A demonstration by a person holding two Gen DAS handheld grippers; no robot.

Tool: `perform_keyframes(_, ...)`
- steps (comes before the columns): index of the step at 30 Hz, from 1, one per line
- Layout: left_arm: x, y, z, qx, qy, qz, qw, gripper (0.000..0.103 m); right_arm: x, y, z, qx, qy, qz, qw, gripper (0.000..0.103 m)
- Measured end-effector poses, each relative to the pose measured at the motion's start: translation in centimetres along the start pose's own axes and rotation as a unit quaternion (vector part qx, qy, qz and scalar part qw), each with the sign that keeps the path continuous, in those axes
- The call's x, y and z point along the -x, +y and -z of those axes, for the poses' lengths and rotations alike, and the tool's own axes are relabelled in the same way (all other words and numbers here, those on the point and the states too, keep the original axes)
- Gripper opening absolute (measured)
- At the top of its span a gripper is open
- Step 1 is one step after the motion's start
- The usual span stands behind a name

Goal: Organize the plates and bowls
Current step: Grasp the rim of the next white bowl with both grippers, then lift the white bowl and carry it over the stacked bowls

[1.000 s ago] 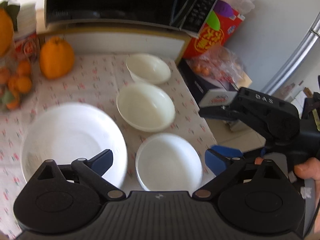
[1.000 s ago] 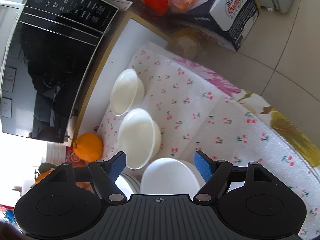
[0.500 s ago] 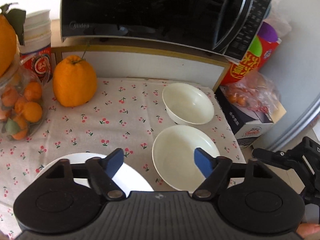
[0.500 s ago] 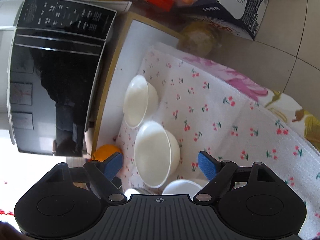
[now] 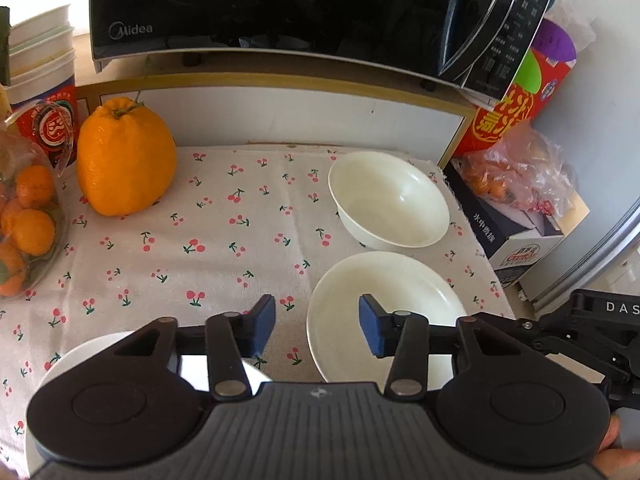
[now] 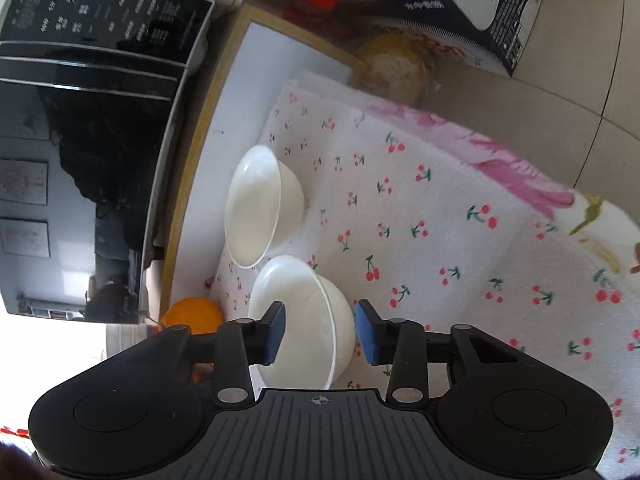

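From your left wrist camera, the left gripper (image 5: 318, 330) hangs with its blue pads (image 5: 264, 326) wide apart and nothing between them. Its body hides the near edge of the wide bowl (image 5: 384, 312) and most of the white plate (image 5: 80, 360) at lower left, of which only a sliver of rim shows. Behind the wide bowl, just beside it, sits the deeper bowl (image 5: 390, 200), fully in sight. All three rest on the cherry-print cloth (image 5: 208, 248). A large orange (image 5: 124, 160) stands at the back left, and a bag of small oranges (image 5: 24, 216) is cut off by the left edge. A black microwave (image 5: 300, 12) sits on a shelf above, and a red carton (image 5: 516, 112) and a dark box (image 5: 516, 240) lie to the right. Your right gripper (image 5: 592, 336) shows only partly at the right edge.

From your right wrist camera, the right gripper (image 6: 320, 332) holds its pads (image 6: 366, 332) open on either side of the near bowl (image 6: 308, 320); whether either pad touches the bowl, you cannot tell. The bowl's lower part is hidden by the gripper body. The far bowl (image 6: 260, 208) stands just beyond it on the cloth (image 6: 420, 240). The orange (image 6: 192, 312) peeps out behind the left finger, half hidden. The microwave (image 6: 92, 140) fills the left, and tiled floor (image 6: 560, 92) lies past the cloth's edge.
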State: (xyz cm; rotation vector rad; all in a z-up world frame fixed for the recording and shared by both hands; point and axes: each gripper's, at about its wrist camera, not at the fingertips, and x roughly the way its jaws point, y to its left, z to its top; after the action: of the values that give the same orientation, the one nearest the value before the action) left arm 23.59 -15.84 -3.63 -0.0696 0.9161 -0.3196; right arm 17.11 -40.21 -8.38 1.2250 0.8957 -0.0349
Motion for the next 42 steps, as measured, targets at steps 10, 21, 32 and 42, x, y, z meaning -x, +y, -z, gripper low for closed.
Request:
perform_keyframes(10,-0.9,0.6,-0.1,-0.003,0.005,-0.002,1.0,0.015,-1.7,1.5,0.5,0.042,0.001,0.018,0.999,0.018)
perform_keyframes(21,0.6,0.7,-0.3,0.011,-0.012,0.018,0.9997,0.013,-0.3,2.5,0.7,0.058,-0.006,0.008,0.998,0.017)
perform_keyframes(32,3.5,-0.5,-0.1,0.01,-0.034,0.046,0.9983,0.013,2.7,2.6,1.0,0.072,-0.015,-0.012,0.997,0.017)
perform_keyframes(42,5.2,-1.7,1.8,0.004,-0.025,0.056,0.9981,0.012,5.5,1.9,1.6,0.088,-0.017,-0.012,0.996,0.017)
